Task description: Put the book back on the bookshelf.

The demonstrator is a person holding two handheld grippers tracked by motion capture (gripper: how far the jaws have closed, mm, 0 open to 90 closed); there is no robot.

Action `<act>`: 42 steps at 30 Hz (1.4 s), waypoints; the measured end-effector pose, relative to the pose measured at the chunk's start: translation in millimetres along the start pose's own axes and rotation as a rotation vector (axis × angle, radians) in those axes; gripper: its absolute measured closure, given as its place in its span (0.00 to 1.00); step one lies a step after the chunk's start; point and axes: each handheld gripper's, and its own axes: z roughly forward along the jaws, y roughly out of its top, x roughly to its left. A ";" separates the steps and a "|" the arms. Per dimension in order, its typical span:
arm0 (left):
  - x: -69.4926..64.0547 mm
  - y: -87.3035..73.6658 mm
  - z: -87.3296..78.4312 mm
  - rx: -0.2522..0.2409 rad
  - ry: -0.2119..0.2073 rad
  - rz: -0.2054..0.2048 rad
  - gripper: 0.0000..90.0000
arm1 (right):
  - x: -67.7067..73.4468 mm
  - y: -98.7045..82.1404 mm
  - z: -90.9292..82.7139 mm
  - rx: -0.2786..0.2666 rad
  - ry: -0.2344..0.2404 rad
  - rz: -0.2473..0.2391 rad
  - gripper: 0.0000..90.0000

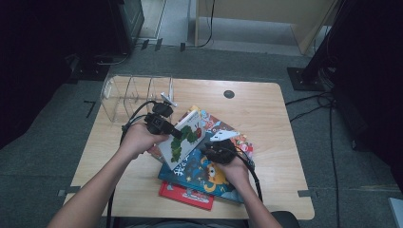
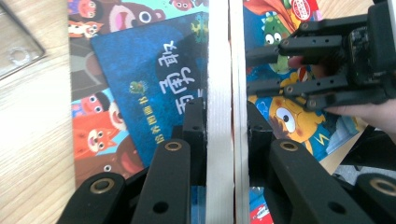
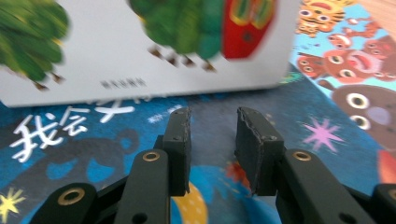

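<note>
Left gripper [image 2: 219, 140] clamps white caterpillar book [image 1: 183, 137] edge at frame centre; right gripper [image 3: 212, 140] stands open, empty. Risk: one-sided hold, book may pivot and slip.

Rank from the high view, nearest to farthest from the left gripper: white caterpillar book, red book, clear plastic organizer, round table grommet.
1. White caterpillar book, clamped in the left gripper.
2. Clear plastic organizer, behind it.
3. Red book, bottom of the stack, near edge.
4. Round table grommet, far right.
</note>
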 end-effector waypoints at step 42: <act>50.3 -23.9 -51.9 -0.138 0.226 -0.338 0.85 | -8.6 -3.4 4.3 -0.011 -0.058 -0.057 0.56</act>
